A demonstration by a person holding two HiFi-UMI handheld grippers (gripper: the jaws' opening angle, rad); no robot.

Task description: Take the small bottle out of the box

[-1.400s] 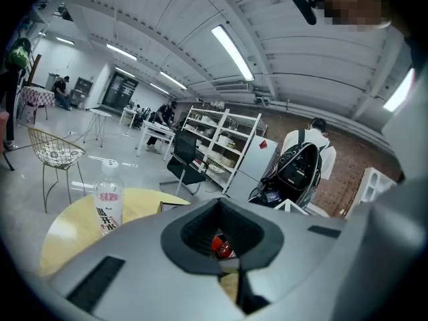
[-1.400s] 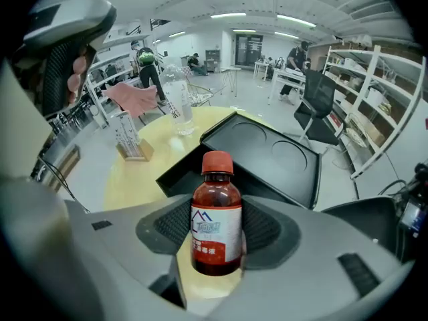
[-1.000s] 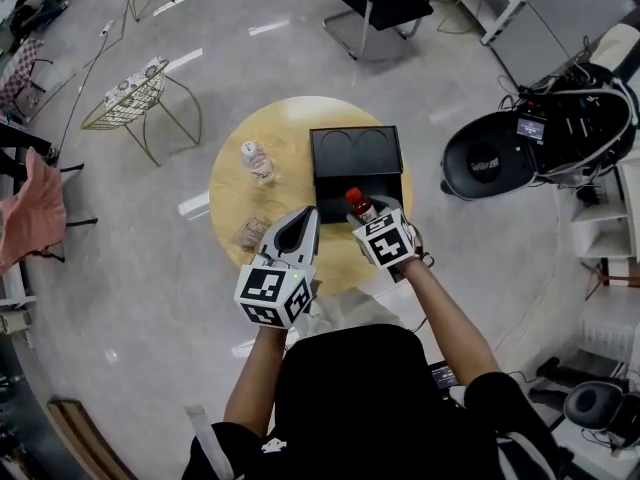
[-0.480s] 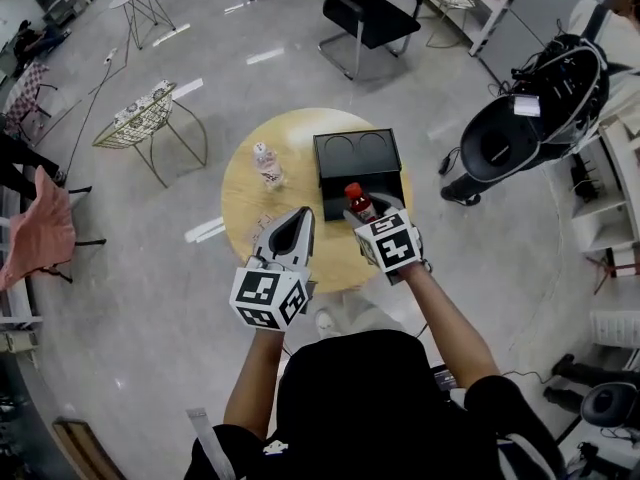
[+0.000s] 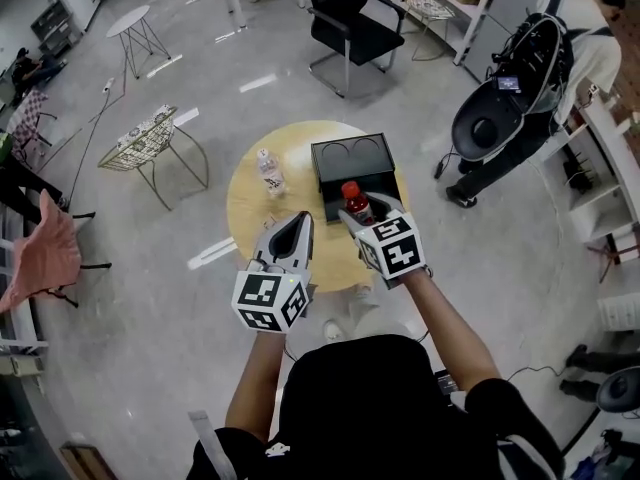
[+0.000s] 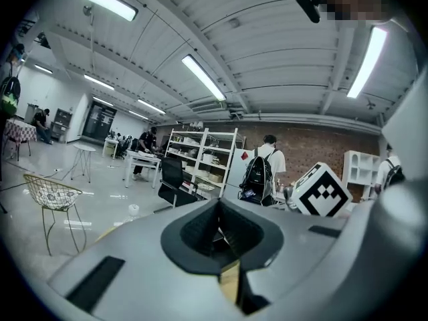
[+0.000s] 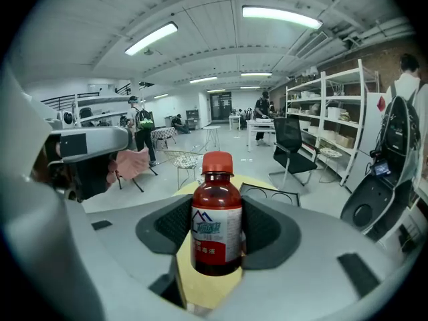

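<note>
**Item 1, right gripper point(image 5: 358, 215).** Jaws clamped on the small bottle point(image 5: 352, 198), one pad on each side of its body.
- Head view: shows only the bottle's red cap and dark shoulder, at frame centre, overlapping the near half of the box point(image 5: 322, 168).
- Right gripper view: shows the whole small bottle point(image 7: 216, 236) upright in the right gripper point(image 7: 217, 227), with dark red contents and a white label. Its base hangs free, with bare table point(image 7: 200, 289) under it. The box point(image 7: 271, 194) lies beyond it, not touching.

**Item 2, left gripper point(image 5: 296, 224).** Jaws together, nothing between them.
- Left gripper view: confirms this at the left gripper point(image 6: 221, 231). It shows no small bottle.

**Item 3, box.** Black and open, on the round wooden table point(image 5: 245, 208).
- Head view: the far half has two round hollows, both empty. The near half is dark, and I cannot tell its contents.

**Item 4, clear bottle point(image 5: 268, 171).** Standing on the table left of the box, apart from it.
</note>
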